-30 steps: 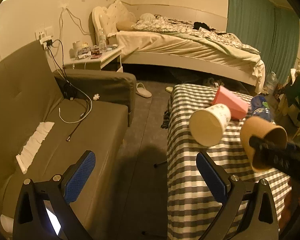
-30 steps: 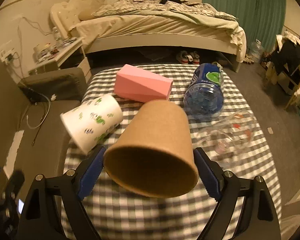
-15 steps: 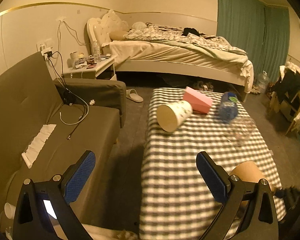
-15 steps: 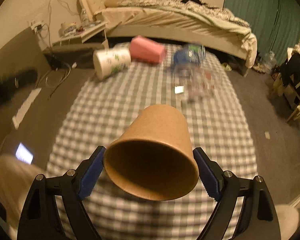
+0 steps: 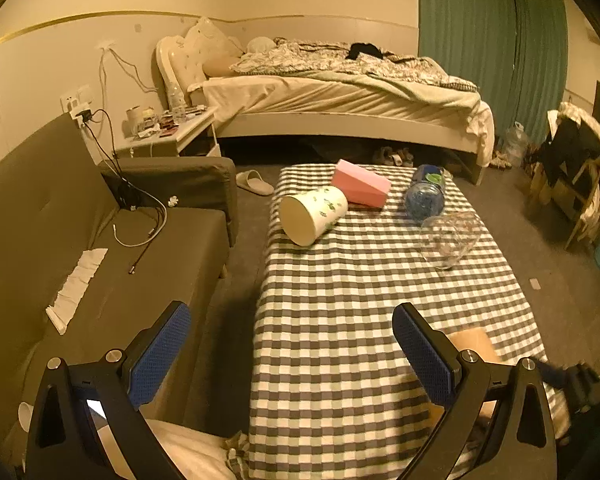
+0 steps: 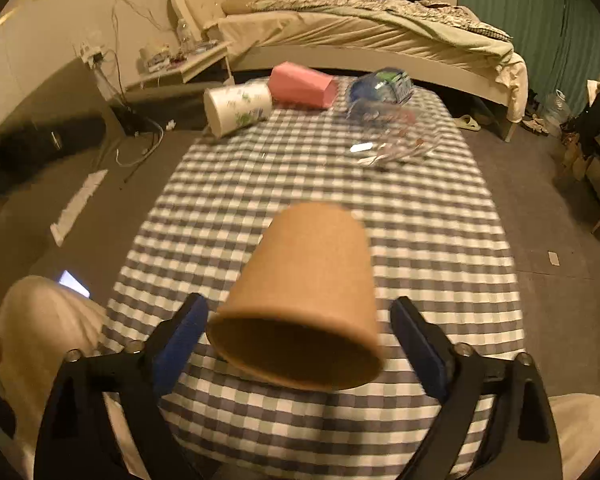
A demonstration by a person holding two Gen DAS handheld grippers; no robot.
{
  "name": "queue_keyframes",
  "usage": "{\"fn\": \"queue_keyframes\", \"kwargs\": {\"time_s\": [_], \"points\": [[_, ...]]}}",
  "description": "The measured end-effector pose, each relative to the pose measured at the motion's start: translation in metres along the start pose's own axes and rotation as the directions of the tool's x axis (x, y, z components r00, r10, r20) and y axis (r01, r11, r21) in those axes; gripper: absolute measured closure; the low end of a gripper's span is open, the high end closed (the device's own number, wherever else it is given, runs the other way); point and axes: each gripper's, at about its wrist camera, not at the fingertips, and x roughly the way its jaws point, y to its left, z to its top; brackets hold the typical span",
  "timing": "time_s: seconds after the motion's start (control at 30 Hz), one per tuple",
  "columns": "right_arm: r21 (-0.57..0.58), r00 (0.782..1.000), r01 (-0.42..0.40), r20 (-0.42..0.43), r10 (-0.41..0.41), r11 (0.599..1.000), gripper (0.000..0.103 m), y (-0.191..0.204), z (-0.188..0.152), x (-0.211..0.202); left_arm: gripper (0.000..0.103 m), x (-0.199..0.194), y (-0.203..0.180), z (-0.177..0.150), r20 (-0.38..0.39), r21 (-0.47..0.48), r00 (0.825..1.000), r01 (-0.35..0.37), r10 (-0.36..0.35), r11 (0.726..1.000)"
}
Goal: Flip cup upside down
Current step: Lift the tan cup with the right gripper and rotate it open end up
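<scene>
The right claw (image 6: 300, 344) grips the brown cup (image 6: 304, 296) (mouth toward the camera) above the checked table (image 6: 420, 240). The left claw (image 5: 292, 352) gapes wide, holding nothing.

The brown cup (image 6: 308, 292) looked like matt kraft paper, smooth and unprinted. The table (image 5: 364, 312) wore a woven checked cloth. At its far edge lay a white printed paper cup (image 5: 314, 214), a matt pink box (image 5: 362, 188) and a glossy clear plastic container (image 5: 450, 236). The gripper pads (image 5: 160, 354) showed dimpled blue rubber on black plastic.
</scene>
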Motion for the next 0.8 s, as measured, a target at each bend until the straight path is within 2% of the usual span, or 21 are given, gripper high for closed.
{"fn": "queue_keyframes", "kwargs": {"time_s": [0.07,0.17,0.23,0.33,0.43,0.5,0.53,0.57,0.67,0.8], "points": [[0.031,0.999,-0.027,0.02,0.027,0.999,0.007,-0.015,0.005,-0.017,0.0,-0.001,-0.01,0.002,-0.022,0.018,1.0,0.019,-0.019,1.0],[0.071,1.0,-0.009,0.002,0.009,0.997,0.005,-0.042,0.012,-0.034,0.0,-0.001,-0.033,0.005,-0.068,0.049,0.996,0.059,-0.056,0.997],[0.083,1.0,0.022,-0.022,-0.02,0.996,0.005,-0.063,0.015,-0.044,0.0,0.002,-0.051,0.007,-0.105,0.072,0.99,0.099,-0.091,0.993],[0.106,0.996,0.091,-0.035,-0.087,0.99,0.005,-0.095,0.015,-0.056,0.0,0.016,-0.086,0.008,-0.2,0.114,0.971,0.155,-0.13,0.981],[0.15,0.992,0.123,-0.036,-0.119,0.981,0.005,-0.123,0.009,-0.058,0.0,0.039,-0.119,0.004,-0.323,0.155,0.937,0.193,-0.135,0.969],[0.183,0.993,0.118,-0.043,-0.111,0.976,0.005,-0.137,0.004,-0.055,0.0,0.059,-0.133,0.001,-0.406,0.166,0.907,0.195,-0.114,0.967],[0.195,0.993,0.111,-0.047,-0.104,0.975,0.005,-0.141,0.002,-0.052,0.0,0.069,-0.136,-0.001,-0.443,0.159,0.89,0.198,-0.11,0.967],[0.201,0.994,0.105,-0.053,-0.096,0.974,0.005,-0.144,0.002,-0.048,0.0,0.081,-0.139,-0.003,-0.489,0.143,0.865,0.204,-0.11,0.969],[0.203,0.995,0.086,-0.071,-0.073,0.975,0.005,-0.149,0.001,-0.035,0.001,0.1,-0.141,-0.007,-0.551,0.107,0.827,0.206,-0.114,0.973],[0.199,0.996,0.061,-0.077,-0.046,0.978,0.005,-0.152,0.0,-0.021,0.004,0.117,-0.149,-0.011,-0.6,0.128,0.794,0.216,-0.098,0.968]]}}
